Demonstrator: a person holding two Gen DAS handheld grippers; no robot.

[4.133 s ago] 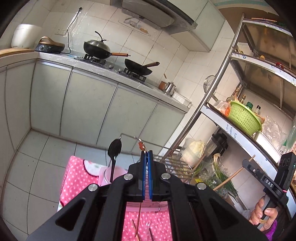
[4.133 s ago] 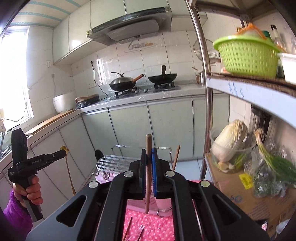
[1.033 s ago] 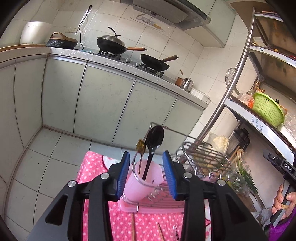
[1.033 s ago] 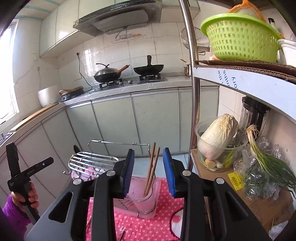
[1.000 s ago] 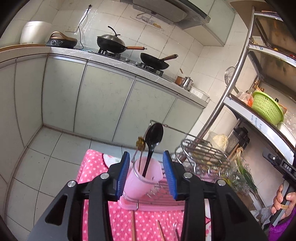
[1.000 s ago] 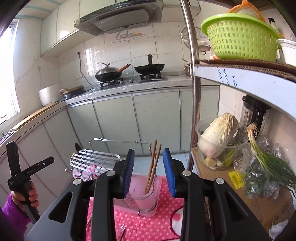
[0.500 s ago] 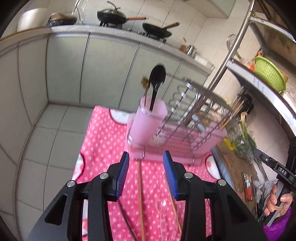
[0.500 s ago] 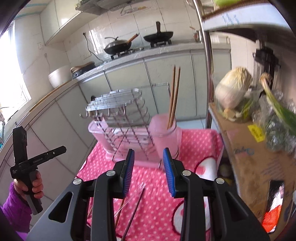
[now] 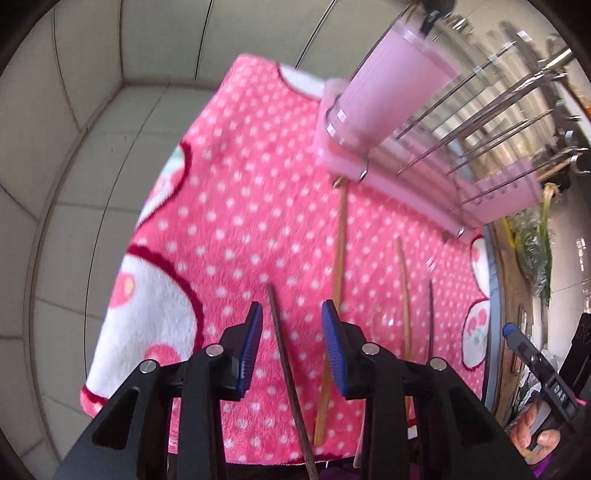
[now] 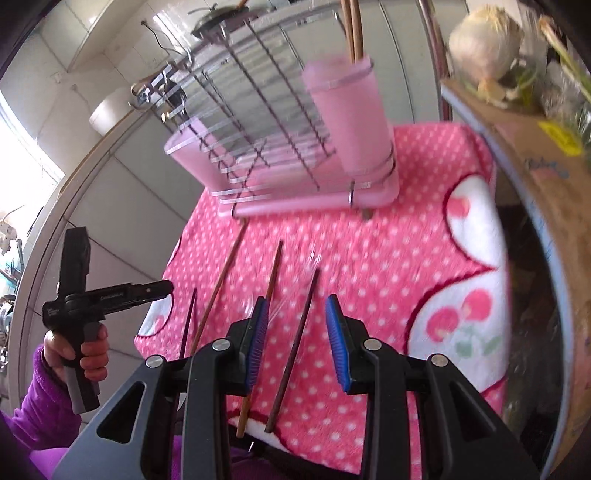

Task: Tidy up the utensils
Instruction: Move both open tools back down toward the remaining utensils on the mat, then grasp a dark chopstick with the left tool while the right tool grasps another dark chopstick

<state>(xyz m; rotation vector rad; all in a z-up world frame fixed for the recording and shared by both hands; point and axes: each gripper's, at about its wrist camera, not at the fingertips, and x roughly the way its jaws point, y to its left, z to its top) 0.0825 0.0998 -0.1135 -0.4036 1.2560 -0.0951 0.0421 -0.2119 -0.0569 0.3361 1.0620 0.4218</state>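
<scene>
Several chopsticks lie loose on a pink dotted cloth [image 9: 240, 203]. In the left wrist view my left gripper [image 9: 291, 310] hovers over a dark chopstick [image 9: 284, 354] that shows between its jaws; the jaws are closing and the pads are clear of it. A light chopstick [image 9: 337, 266] lies just right of it. My right gripper [image 10: 296, 301] is open above another dark chopstick [image 10: 295, 343], untouched. Beyond stands a pink dish rack [image 10: 258, 206]. Its pink cup [image 10: 351, 118] holds two chopsticks [image 10: 352, 26]; its other cup [image 9: 388, 85] holds a black spoon [image 9: 432, 11].
A cardboard box [image 10: 535, 177] with a cabbage [image 10: 484, 37] borders the cloth on the right. Tiled floor [image 9: 92, 147] drops away on the left. A hand in a purple sleeve [image 10: 88, 347] holds the left gripper's handle. A blurred clear utensil [image 10: 314, 258] lies among the chopsticks.
Both grippers have dropped and tipped downward, from facing the rack and cabinets to looking at the cloth and loose chopsticks. The left jaws have narrowed a little.
</scene>
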